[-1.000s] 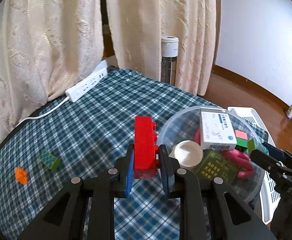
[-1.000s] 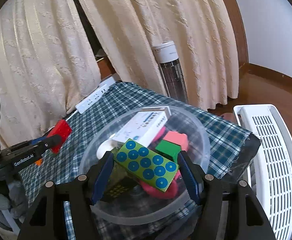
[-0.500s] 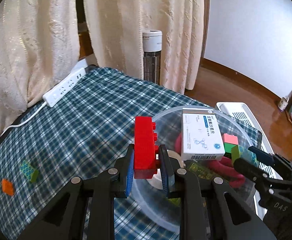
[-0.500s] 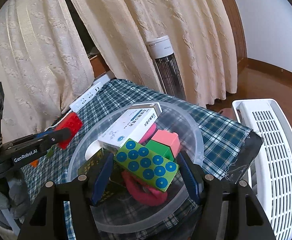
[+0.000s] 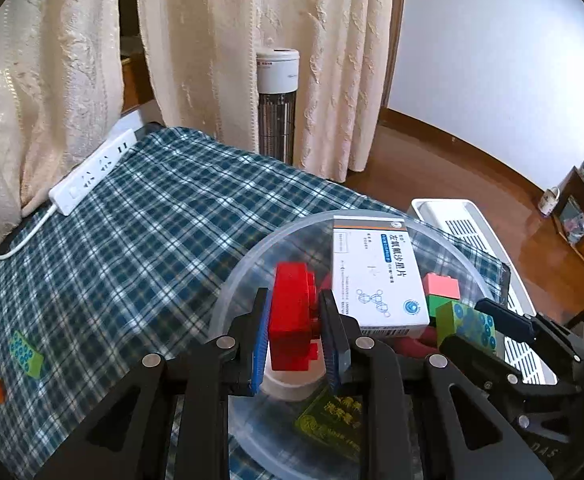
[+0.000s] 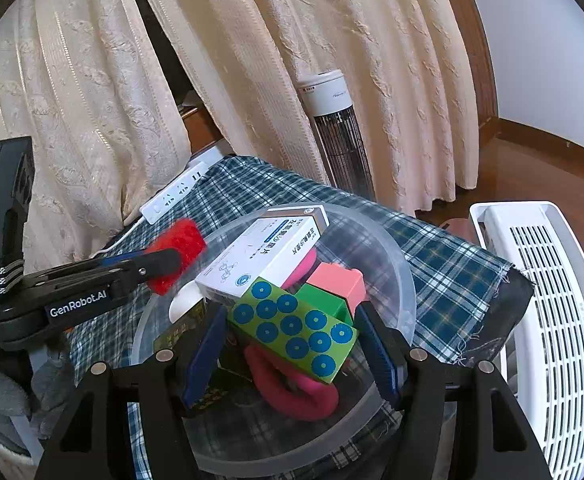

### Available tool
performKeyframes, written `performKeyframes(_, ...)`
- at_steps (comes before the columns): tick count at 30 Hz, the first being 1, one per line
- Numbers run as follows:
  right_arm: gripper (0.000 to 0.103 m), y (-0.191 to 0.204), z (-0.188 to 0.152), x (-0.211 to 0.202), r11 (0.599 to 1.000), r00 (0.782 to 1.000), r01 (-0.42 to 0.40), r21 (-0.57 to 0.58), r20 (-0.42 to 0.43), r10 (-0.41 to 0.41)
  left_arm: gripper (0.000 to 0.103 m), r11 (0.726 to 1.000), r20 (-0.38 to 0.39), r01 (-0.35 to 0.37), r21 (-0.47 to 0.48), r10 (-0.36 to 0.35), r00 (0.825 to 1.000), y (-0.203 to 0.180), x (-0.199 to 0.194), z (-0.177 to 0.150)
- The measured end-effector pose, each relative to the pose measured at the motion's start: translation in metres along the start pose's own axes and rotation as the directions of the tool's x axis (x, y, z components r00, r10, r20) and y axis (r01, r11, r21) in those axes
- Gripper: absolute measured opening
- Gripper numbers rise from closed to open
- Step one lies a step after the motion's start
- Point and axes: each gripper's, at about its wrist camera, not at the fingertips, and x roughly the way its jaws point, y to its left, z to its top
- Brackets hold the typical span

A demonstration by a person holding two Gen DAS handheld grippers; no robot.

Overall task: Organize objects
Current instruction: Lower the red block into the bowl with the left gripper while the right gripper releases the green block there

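Left-wrist view showed the left gripper (image 5: pixel 297 336) clamped on a red brick (image 5: pixel 292 320), which stood on end between the pads, long axis running up and away from the fingers, studs facing right. Directly beneath and ahead lay the clear bowl (image 5: pixel 244 280), so the drop was straight down. Right-wrist view showed the right gripper (image 6: pixel 292 344) gripping a green dotted block (image 6: pixel 295 328) by its ends, long axis crosswise between the pads, tilted down to the right, over the same bowl. To its left, the red brick hung just over the rim.
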Motion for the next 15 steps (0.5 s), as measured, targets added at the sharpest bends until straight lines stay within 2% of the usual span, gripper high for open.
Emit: performKeyframes(15, 0.069, 0.005, -0.002, -0.001, 1.000, 1.000, -0.002, -0.004, -0.004, 0.002, 0.032, 0.999, 0.016, 0.001, -0.037, 0.000, 1.000, 0.008, -0.012, -0.001)
